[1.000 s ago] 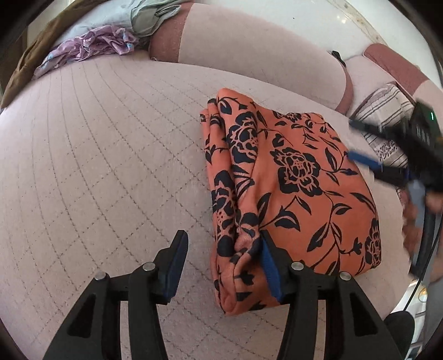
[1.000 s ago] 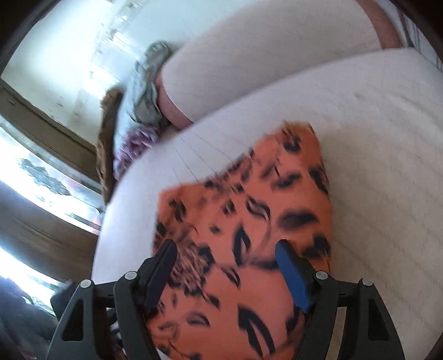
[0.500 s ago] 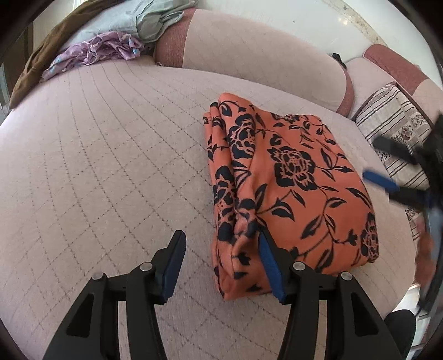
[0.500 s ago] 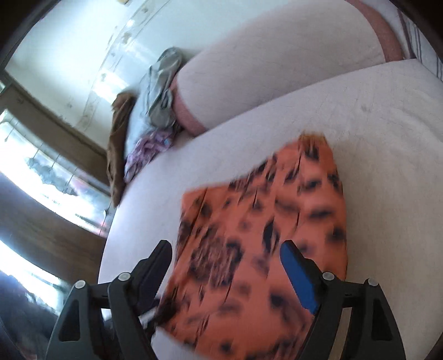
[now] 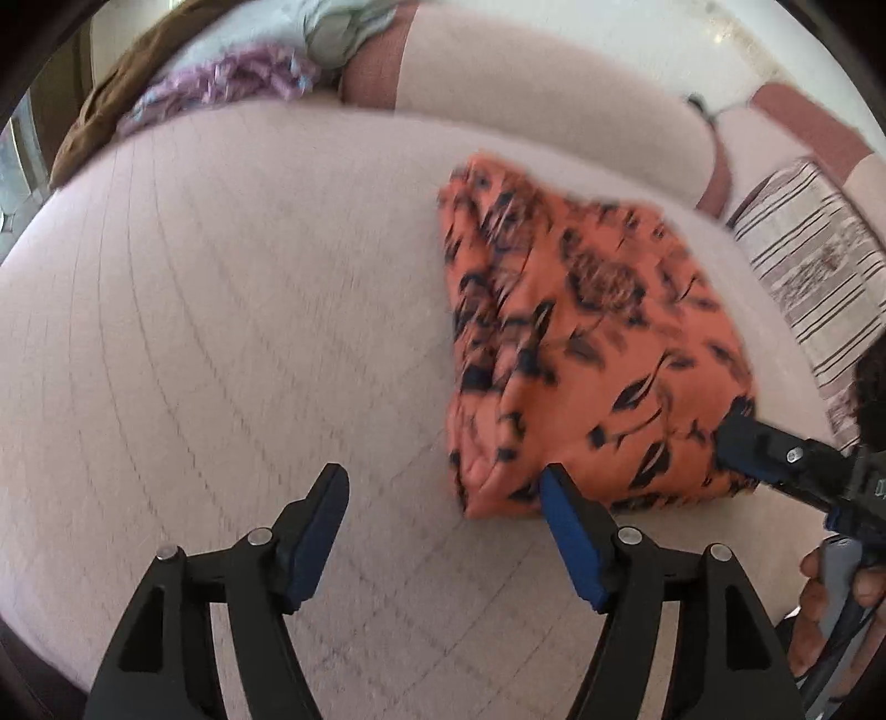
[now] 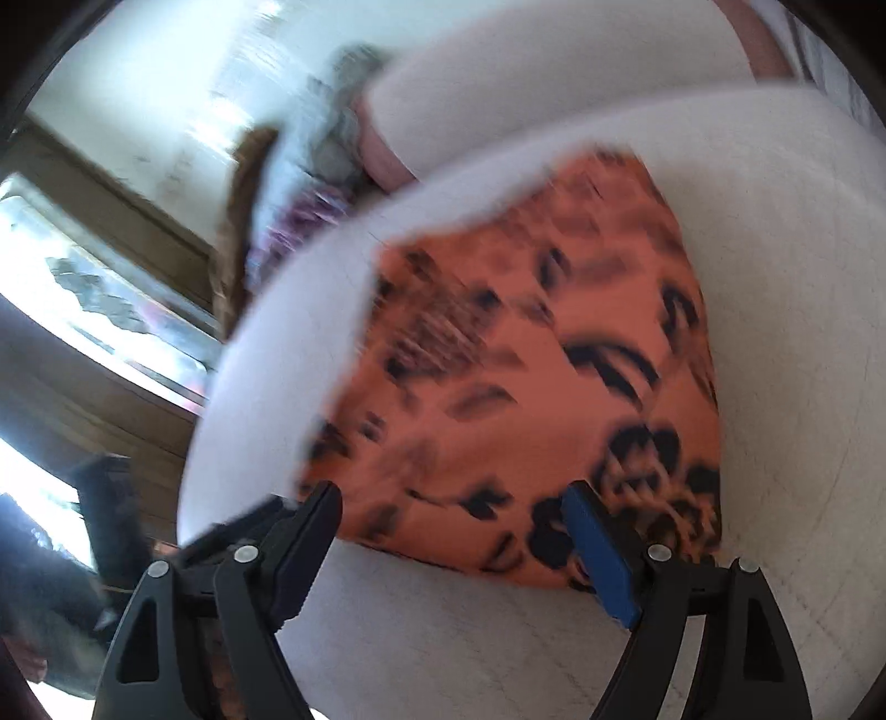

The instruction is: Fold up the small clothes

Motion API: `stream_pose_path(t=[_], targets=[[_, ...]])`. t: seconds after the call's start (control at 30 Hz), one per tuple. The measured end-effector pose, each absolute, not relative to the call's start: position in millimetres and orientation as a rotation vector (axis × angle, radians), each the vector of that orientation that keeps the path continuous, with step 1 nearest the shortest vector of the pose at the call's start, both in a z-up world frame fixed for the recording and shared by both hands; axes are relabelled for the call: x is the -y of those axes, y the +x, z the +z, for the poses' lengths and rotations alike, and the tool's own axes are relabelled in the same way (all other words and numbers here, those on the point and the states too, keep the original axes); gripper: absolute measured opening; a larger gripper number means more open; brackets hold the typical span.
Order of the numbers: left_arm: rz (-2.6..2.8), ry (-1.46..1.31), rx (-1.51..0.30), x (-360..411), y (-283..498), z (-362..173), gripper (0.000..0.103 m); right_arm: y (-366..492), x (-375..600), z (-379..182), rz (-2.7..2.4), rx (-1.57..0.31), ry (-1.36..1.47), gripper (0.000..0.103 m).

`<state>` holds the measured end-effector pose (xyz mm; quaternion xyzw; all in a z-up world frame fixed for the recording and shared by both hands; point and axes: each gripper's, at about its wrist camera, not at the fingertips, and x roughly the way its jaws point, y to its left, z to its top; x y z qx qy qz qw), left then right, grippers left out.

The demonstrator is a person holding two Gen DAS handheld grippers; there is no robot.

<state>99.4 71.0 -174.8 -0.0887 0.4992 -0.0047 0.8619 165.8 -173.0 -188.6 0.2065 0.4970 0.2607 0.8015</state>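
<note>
A folded orange garment (image 5: 581,354) with a black flower print lies flat on the pale quilted sofa seat (image 5: 249,332). My left gripper (image 5: 443,487) hovers at its near left corner with its jaws opening. Its right pad (image 5: 559,515) sits at the garment's front edge and its left pad is over bare seat; nothing is pinched. In the right wrist view the garment (image 6: 526,360) fills the middle, blurred. My right gripper (image 6: 451,498) stands open at its near edge. From the left wrist view, one finger of the right gripper (image 5: 742,443) rests at the garment's right edge.
Loose clothes are piled at the seat's far left: purple (image 5: 221,83), grey-blue (image 5: 332,27) and brown (image 5: 138,66). The sofa backrest (image 5: 554,99) runs behind. A striped cushion (image 5: 803,277) lies to the right. A person's hand (image 5: 819,609) holds the right gripper's handle.
My left gripper's jaws have spread wider and it has slid a little left of the garment. The right gripper has come in low to the garment's right edge.
</note>
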Motion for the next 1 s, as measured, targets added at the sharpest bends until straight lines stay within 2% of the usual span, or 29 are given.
stream_pose_path(t=[0.13,0.23,0.33,0.4,0.43,0.63,1.0], targets=[[0.015,-0.173,-0.945,-69.2,72.8,-148.6,0.073,135.9,182.2,-162.8,0.557,-0.947,0.406,0.084],[0.055,-0.152,-0.866,-61.8,53.0,-128.4,0.083,102.9,185.9,-137.8,0.464,-0.863,0.276,0.085],[0.083,-0.124,-0.784,-50.8,37.5,-111.6,0.087,71.1,195.0,-127.4,0.317,-0.805,0.176,0.090],[0.110,-0.099,-0.746,-43.1,30.4,-103.0,0.091,55.9,201.3,-127.9,0.256,-0.799,0.135,0.098],[0.116,-0.090,-0.735,-41.3,32.6,-100.5,0.092,50.2,200.9,-130.0,0.220,-0.811,0.099,0.099],[0.142,-0.047,-0.733,-35.1,29.4,-92.4,0.093,29.8,193.7,-128.5,0.121,-0.756,-0.016,0.103],[0.081,-0.045,-0.710,-19.8,14.4,-77.6,0.093,32.1,190.4,-116.4,0.112,-0.746,-0.022,0.103]])
